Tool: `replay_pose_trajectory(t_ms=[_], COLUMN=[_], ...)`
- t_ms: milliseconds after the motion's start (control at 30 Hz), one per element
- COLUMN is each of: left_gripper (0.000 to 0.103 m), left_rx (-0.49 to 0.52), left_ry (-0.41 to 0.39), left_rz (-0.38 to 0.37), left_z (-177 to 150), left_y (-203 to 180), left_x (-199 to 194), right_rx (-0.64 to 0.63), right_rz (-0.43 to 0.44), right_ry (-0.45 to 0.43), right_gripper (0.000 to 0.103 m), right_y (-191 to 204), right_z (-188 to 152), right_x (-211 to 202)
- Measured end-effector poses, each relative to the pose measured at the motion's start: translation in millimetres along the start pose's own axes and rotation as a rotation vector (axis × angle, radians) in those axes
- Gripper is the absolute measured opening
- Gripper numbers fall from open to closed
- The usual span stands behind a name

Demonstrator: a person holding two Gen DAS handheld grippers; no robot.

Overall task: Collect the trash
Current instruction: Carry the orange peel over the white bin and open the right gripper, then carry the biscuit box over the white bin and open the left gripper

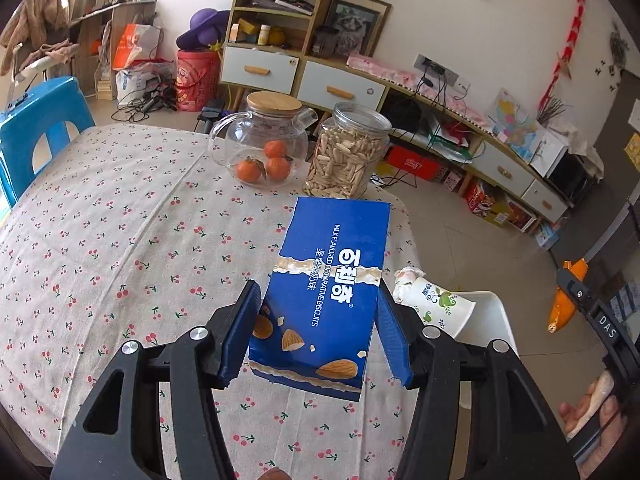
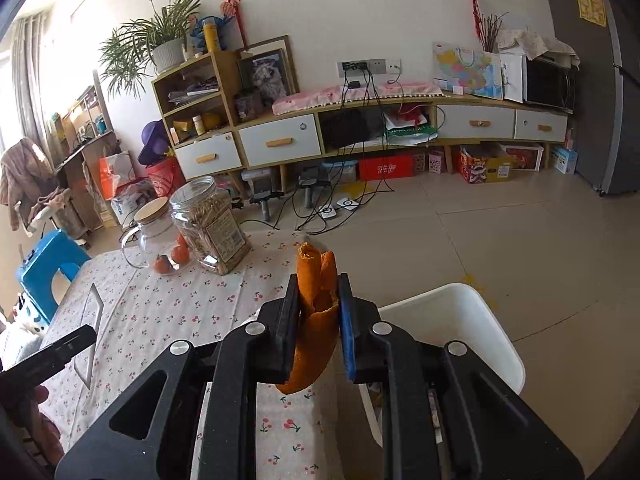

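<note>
Left gripper: fingers clenched on either long side of a blue biscuit box. The box is held clear above the tabletop and tilts away from the camera, almond print at the near end, white lettering along its face.

Right gripper: fingers pinched nearly together on a curled strip of orange peel. The peel stands up past the fingertips and also hangs down below them.

White bin: just below and to the right of the right fingers, beside the tabletop edge. In the left wrist view its rim shows right of the left fingers.

Paper cup: white with green leaf print, tipped on its side at the bin rim, just right of the held box. A crumpled white tissue sits at its mouth.

Tabletop covering: pale cloth printed with small red cherries.

Beyond the box: a clear plastic jar filled with pale seeds, and left of it a glass teapot with a wooden lid, holding three tangerines.

Left, past the tabletop edge: a blue plastic stool.

Far wall: a long low cabinet with white drawers and a taller shelf unit.
</note>
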State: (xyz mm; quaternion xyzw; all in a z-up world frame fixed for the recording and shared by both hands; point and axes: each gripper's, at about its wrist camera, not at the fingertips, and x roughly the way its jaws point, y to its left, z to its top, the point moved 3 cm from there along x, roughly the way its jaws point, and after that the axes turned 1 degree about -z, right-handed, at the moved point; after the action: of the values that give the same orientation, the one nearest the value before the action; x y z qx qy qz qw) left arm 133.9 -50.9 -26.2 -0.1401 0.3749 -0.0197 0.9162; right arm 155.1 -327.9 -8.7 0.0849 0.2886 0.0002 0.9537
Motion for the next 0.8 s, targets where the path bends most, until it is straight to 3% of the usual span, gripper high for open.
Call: replay_pose_trajectory(t_ms=[533, 633, 700, 800], left_gripper=[0.056, 0.056, 0.056, 0.056], left_rx=[0.122, 0.144, 0.152, 0.166], left_ry=[0.045, 0.054, 0.064, 0.077], left_rz=[-0.112, -0.143, -0.165, -0.193], left_z=[-15.7, -18.1, -19.2, -22.7], left_y=[-104.0, -128.3, -144.9, -167.9], left_x=[11.3, 14.2, 18.7, 25.7], right_rx=[0.171, 0.205, 0.230, 0.260], right_rz=[-0.195, -0.190, -0.201, -0.218], right_ry=[0.045, 0.064, 0.064, 0.052], right_gripper=[0.018, 0.028, 0.059, 0.065], right_y=[-117.8, -131.3, -139.7, -152.7], right_z=[-4.4, -6.3, -7.7, -9.4], right_x=[23.7, 27.3, 25.6, 19.5])
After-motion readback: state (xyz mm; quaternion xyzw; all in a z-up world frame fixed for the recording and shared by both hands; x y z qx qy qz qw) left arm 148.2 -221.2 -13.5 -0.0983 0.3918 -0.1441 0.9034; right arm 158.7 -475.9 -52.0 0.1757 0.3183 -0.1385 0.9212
